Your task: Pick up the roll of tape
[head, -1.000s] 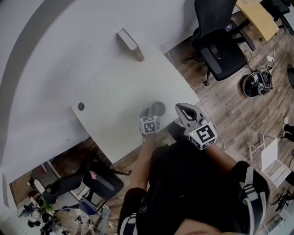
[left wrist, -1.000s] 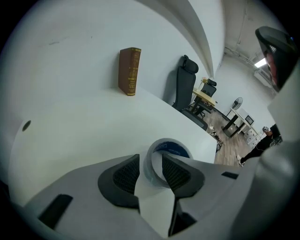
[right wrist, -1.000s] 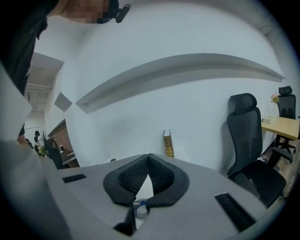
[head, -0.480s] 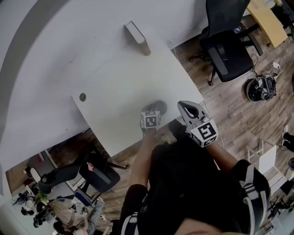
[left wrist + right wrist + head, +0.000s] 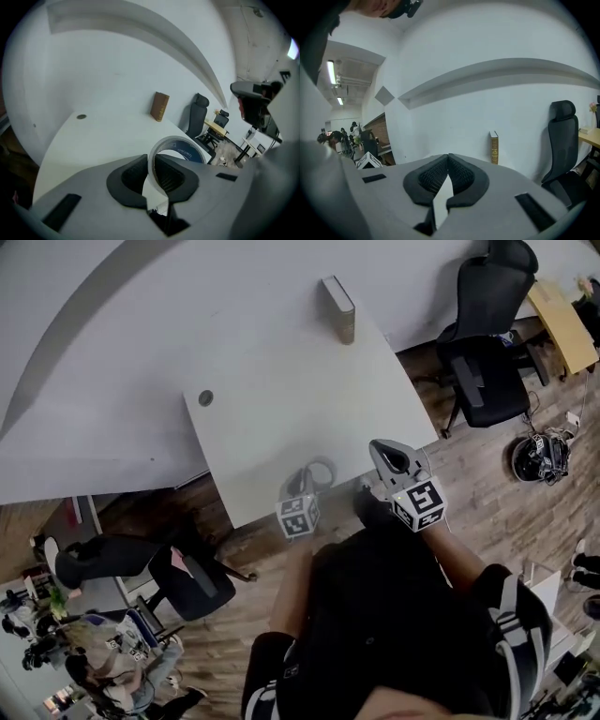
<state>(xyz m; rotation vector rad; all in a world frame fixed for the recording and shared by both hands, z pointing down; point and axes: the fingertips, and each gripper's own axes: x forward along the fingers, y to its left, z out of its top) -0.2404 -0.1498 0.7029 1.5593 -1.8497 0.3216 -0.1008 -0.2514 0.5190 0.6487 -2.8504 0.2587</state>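
The roll of tape (image 5: pixel 180 150), pale with a blue inner label, stands on edge between the fingers of my left gripper (image 5: pixel 151 161). The jaws are closing, and their pads press the roll's wall from both sides. In the head view the left gripper (image 5: pixel 305 486) holds the roll of tape (image 5: pixel 321 472) above the near edge of the white table (image 5: pixel 281 381). My right gripper (image 5: pixel 382 450) hovers to its right by the table's near corner, its pads meeting with nothing between them. From the right gripper view, the right gripper (image 5: pixel 448 161) points across the table at the wall.
A brown book (image 5: pixel 338 307) stands upright at the table's far edge against the white wall. A round grommet (image 5: pixel 205 397) sits near the left edge. A black office chair (image 5: pixel 483 371) stands on the wood floor at the right, another chair (image 5: pixel 178 577) at the lower left.
The left gripper has shut on the tape roll and lifted it off the table towards the near edge. The right gripper has shifted slightly alongside.
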